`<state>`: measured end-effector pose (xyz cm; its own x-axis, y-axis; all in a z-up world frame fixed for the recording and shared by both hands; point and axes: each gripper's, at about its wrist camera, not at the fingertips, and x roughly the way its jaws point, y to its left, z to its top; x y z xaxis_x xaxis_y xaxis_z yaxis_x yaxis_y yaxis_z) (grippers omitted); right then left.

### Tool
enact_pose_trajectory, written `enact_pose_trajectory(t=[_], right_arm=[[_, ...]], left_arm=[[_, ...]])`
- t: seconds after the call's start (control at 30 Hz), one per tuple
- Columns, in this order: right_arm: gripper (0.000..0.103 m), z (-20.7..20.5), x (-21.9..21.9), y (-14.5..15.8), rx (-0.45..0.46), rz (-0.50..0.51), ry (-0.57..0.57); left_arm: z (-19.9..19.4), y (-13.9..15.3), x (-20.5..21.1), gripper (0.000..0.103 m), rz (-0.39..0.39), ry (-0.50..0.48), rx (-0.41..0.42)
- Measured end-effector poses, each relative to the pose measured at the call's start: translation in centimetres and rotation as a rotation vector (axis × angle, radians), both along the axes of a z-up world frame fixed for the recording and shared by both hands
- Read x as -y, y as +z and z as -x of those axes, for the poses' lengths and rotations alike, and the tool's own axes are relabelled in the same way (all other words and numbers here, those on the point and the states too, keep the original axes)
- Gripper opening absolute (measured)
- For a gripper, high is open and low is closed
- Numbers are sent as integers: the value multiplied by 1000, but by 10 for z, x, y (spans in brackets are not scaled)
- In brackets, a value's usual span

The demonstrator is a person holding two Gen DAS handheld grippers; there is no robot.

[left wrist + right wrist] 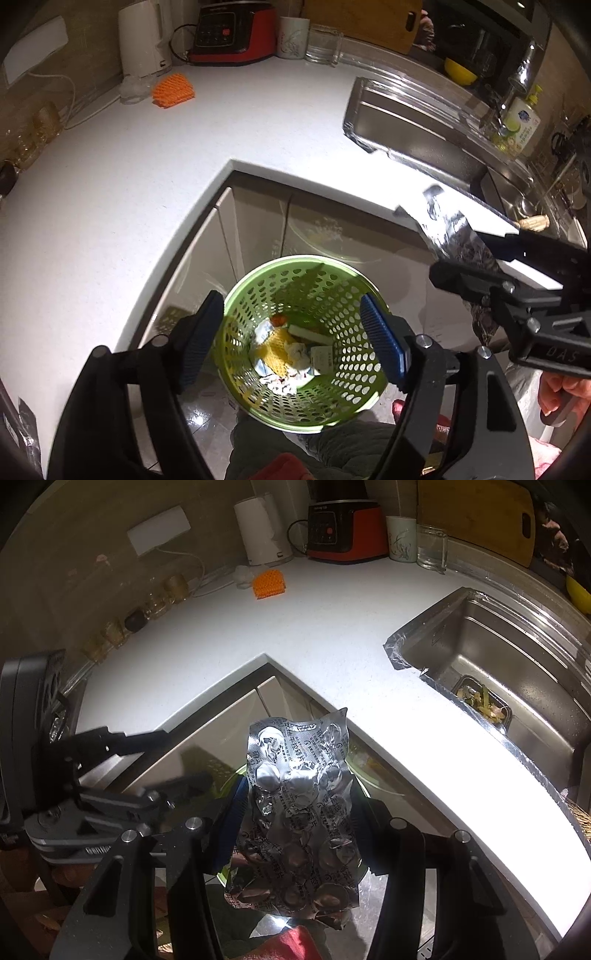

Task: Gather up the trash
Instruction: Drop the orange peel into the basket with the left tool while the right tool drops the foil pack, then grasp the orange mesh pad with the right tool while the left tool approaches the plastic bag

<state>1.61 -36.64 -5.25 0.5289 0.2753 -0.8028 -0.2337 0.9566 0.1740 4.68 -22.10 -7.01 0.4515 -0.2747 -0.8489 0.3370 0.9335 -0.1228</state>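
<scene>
— Where's the trash going?

— Into the green perforated basket (pixel 301 339) on the floor, tucked in the inner corner of the white surface (pixel 110 206). It already holds scraps: yellow mesh (pixel 279 349), crumpled white paper (pixel 299 350), a small card.

— And the left gripper (pixel 295 338)?

— Directly above the basket, jaws apart, nothing between its blue pads (pixel 382 338) (you look straight down through them into the basket).

— The right one?

— The right gripper (pixel 295 823) has its jaws clamped on a crumpled foil blister pack (pixel 301 808), emptied pockets showing. From the left wrist view the pack (pixel 458 240) hangs to the right of the basket, higher up, near the surface edge.

— Anything else near the basket?

— Beyond it on the surface: an orange mesh piece (pixel 173 90) well behind, by the white kettle (pixel 142 38); the steel sink (pixel 424 129) off to the right.
</scene>
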Motion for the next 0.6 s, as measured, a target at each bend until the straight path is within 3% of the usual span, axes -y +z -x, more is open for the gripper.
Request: enact_pose_trajectory(t=[0.23, 0.27, 0.33, 0.4, 0.6], right_arm=[[57, -4, -15, -15, -45, 13, 55], [60, -5, -18, -17, -51, 16, 61], [81, -7, -21, -20, -61, 23, 61], [90, -9, -23, -20, -53, 25, 40], [92, -22, -21, -11, -26, 11, 0]], left_arm=[[-18, 12, -28, 80, -8, 74, 33], [-21, 12, -33, 81, -8, 84, 33], [-25, 14, -40, 81, -6, 99, 37], [-29, 16, -46, 81, -5, 110, 39], [-41, 18, -62, 82, -1, 131, 45]])
